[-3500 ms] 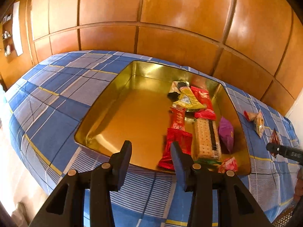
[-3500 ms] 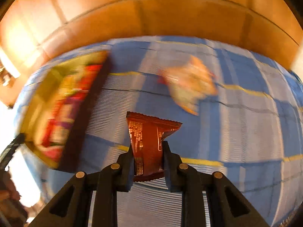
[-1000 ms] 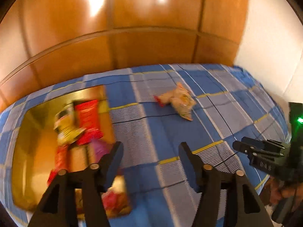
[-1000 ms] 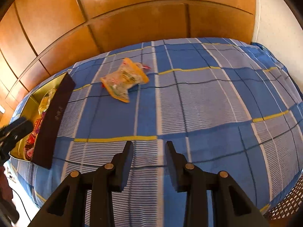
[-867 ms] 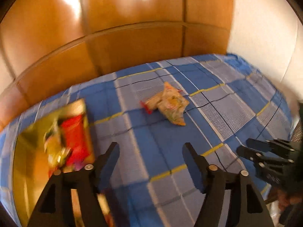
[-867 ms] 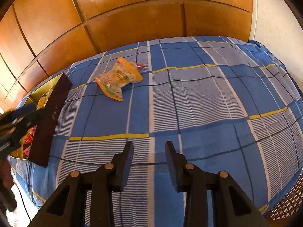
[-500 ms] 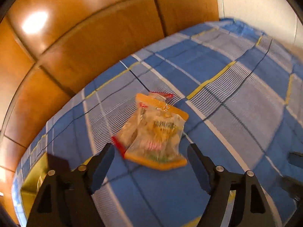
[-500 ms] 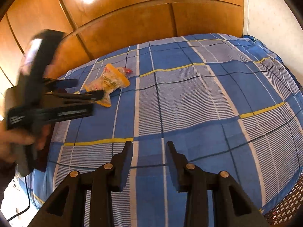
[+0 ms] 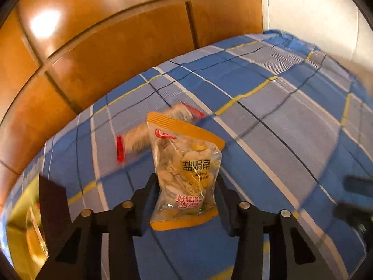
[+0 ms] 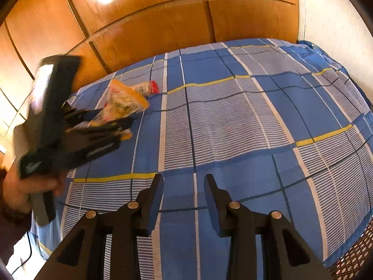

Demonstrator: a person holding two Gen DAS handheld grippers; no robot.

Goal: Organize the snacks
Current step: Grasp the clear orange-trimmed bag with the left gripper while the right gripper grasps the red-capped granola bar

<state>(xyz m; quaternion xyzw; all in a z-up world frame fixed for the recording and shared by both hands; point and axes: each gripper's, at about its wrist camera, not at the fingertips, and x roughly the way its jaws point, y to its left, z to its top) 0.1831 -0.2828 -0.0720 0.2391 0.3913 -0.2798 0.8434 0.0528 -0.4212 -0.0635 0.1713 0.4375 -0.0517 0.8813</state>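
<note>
A clear snack bag with orange edges (image 9: 186,163) stands upright between the fingers of my left gripper (image 9: 185,183). The jaws are closing and the pads press on its two sides. Behind it, a second packet with red ends (image 9: 149,133) lies on the blue plaid cloth (image 9: 279,140). The right wrist view shows the same bag (image 10: 127,101) tilted in the left gripper (image 10: 109,122), with the red-ended packet (image 10: 145,87) beyond. My right gripper (image 10: 183,186) hovers over the cloth, jaws a little apart, nothing between them. The gold tray (image 9: 21,221) shows at the far left.
A wooden panel wall (image 9: 116,46) runs behind the cloth, with a white wall (image 9: 314,11) at the right. A person's hand (image 10: 28,186) holds the left gripper. A dark mesh surface (image 10: 354,256) sits at the bottom right corner.
My left gripper swung right from the tray, came down over the orange-edged bag and closed on it; the bag now stands tilted up off the cloth. The right gripper has stayed put.
</note>
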